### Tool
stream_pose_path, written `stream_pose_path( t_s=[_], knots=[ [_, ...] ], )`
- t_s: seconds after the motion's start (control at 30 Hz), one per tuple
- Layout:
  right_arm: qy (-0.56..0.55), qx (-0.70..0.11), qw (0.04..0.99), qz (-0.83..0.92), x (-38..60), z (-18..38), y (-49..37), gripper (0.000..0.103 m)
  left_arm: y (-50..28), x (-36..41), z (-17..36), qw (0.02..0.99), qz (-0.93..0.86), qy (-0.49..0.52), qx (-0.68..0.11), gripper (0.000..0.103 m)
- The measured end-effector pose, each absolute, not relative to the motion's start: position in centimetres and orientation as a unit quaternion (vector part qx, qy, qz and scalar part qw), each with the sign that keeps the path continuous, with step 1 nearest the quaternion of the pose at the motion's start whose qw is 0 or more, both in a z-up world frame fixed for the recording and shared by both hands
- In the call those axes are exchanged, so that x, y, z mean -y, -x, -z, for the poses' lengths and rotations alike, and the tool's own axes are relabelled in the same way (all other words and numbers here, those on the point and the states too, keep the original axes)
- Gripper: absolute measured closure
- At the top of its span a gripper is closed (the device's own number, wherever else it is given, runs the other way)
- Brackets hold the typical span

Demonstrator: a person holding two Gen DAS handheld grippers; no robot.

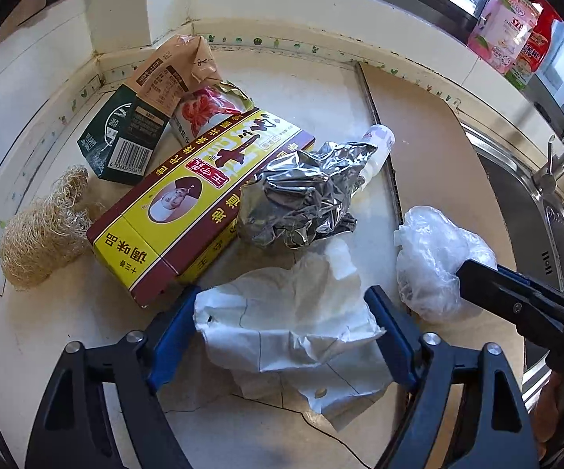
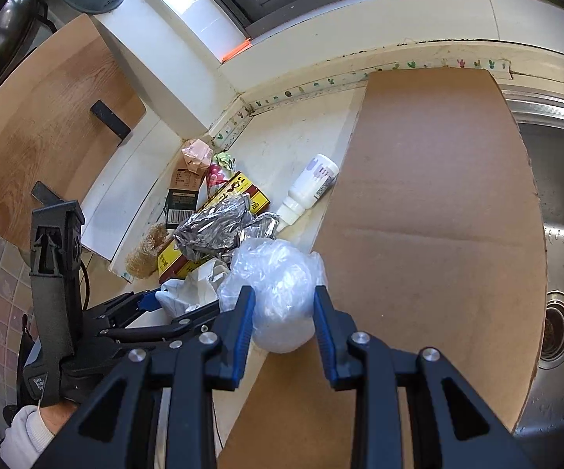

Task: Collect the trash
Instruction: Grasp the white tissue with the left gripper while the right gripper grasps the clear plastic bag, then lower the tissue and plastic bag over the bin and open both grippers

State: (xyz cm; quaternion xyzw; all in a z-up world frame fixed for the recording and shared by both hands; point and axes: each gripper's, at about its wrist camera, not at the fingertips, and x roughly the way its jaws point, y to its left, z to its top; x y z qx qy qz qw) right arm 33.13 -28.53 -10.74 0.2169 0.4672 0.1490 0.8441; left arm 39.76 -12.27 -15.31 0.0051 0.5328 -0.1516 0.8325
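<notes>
Near the counter's back corner, my left gripper (image 1: 282, 320) straddles the crumpled white paper (image 1: 290, 320), jaws wide, pitched steeply down. Closing too shallow, I could tear it or nudge the foil wad (image 1: 297, 199). My right gripper (image 2: 282, 312) pinches the clear plastic bag (image 2: 278, 293) over the cardboard sheet (image 2: 438, 195).

Left claw (image 1: 282, 312) angled down, jaws wide; right claw (image 2: 282, 305) narrow, gripping.
</notes>
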Motion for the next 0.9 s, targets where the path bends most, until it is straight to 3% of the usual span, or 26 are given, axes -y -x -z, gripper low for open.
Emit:
stream_pose_path(
  t_s=[0.13,0.27,0.9],
  knots=[
    [-0.215,-0.467,0.845,-0.148,28.5,10.6,-32.9,0.073,-39.1,12.7,14.7,0.839,0.153,-0.009,-0.522,0.036],
    [-0.215,-0.464,0.847,-0.147,28.3,10.0,-32.1,0.073,-37.8,12.5,13.5,0.845,0.153,-0.022,-0.511,0.039],
    [-0.181,-0.419,0.869,-0.194,24.5,1.3,-20.0,0.073,-23.4,5.4,2.1,0.865,0.193,-0.032,-0.462,0.04]
  ],
)
